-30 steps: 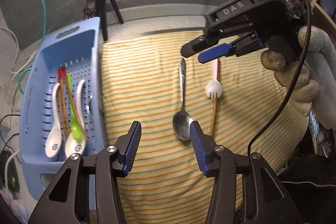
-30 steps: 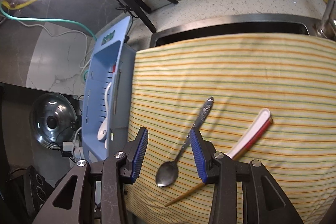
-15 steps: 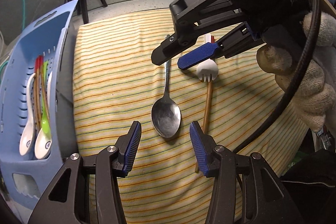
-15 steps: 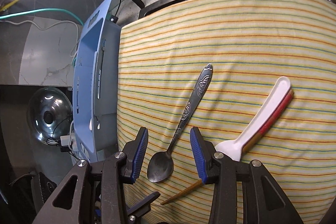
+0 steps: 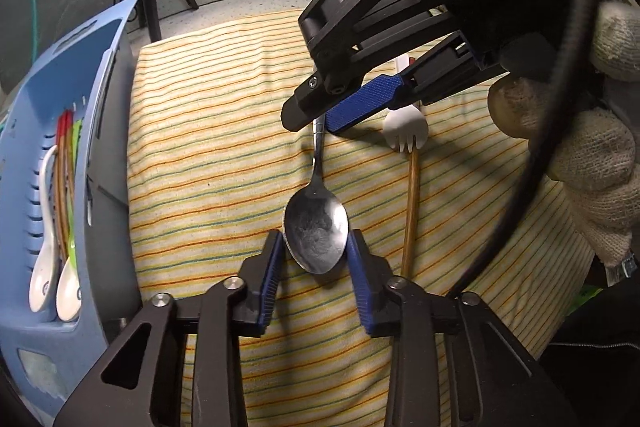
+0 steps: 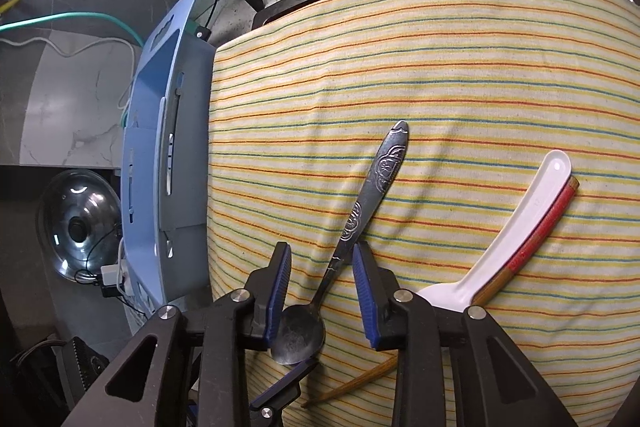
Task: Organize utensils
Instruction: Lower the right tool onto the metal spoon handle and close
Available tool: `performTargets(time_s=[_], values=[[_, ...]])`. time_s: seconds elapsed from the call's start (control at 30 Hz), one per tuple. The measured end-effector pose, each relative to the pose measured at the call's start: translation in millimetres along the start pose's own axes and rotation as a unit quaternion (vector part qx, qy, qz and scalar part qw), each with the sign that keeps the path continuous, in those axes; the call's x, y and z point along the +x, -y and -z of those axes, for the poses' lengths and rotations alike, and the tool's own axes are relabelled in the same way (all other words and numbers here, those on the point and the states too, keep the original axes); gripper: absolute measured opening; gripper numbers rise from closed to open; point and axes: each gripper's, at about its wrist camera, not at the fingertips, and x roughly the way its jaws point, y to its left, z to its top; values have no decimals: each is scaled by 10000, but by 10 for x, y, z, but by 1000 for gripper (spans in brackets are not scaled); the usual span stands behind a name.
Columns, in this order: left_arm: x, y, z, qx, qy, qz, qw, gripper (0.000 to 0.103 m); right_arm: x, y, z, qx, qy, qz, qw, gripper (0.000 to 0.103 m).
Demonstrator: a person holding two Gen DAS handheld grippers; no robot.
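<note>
The left claw (image 5: 315, 259) has just been closing around the bowl of the metal spoon (image 5: 316, 231); its blue pads sit right at the bowl's two edges, but whether they press yet I cannot tell. The right claw (image 6: 322, 281) has also been closing, and it straddles the same spoon's thin neck with a gap on each side, so it is not yet clenched.

The likeliest trouble is the rounded, slick bowl squirting out from between the pads as they squeeze, or the pads pinching the striped cloth (image 5: 224, 147) and dragging it. With two claws on one spoon, uneven lifting could twist it loose or make the fingers collide.

The spoon lies flat on the cloth over the counter, bowl toward the left claw, handle running away under the right claw. A white plastic fork (image 5: 406, 131) and chopsticks (image 5: 411, 203) lie just beside it; the blue basket (image 5: 36, 359) holding other utensils stands at the cloth's left edge.
</note>
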Motion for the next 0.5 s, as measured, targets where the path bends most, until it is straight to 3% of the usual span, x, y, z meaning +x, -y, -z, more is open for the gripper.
performTargets(time_s=[0.27, 0.5], values=[[-22, -11, 5, -55, 93, 94, 9999, 29, 17, 11, -25, 34, 28, 225, 9997, 11], [-112, 17, 27, -139, 208, 160, 9996, 29, -21, 60, -23, 232, 63, 76, 9997, 9]])
